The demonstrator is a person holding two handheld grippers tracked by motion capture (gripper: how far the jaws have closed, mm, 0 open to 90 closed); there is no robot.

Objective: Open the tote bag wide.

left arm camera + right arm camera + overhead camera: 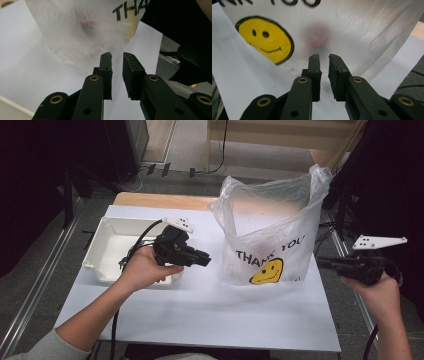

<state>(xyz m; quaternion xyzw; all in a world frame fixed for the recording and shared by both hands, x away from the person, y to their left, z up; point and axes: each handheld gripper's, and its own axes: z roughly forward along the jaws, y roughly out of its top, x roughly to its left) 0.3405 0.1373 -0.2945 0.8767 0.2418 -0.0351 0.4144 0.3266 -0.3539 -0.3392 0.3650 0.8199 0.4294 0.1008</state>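
A translucent plastic bag printed with "THANK YOU" and a yellow smiley stands open-mouthed on the right half of the white table. Something red shows blurred through its wall; what it is I cannot tell. My left gripper hovers left of the bag and points at it, jaws almost together with only a thin slit and nothing between them. My right gripper is held off the table's right edge, aimed at the bag's lower side, its jaws equally near-closed and empty.
A white rectangular tray sits at the table's left, partly under my left hand. A wooden board edge lies behind the table. Dark curtains and stands flank both sides, and grey floor surrounds the table.
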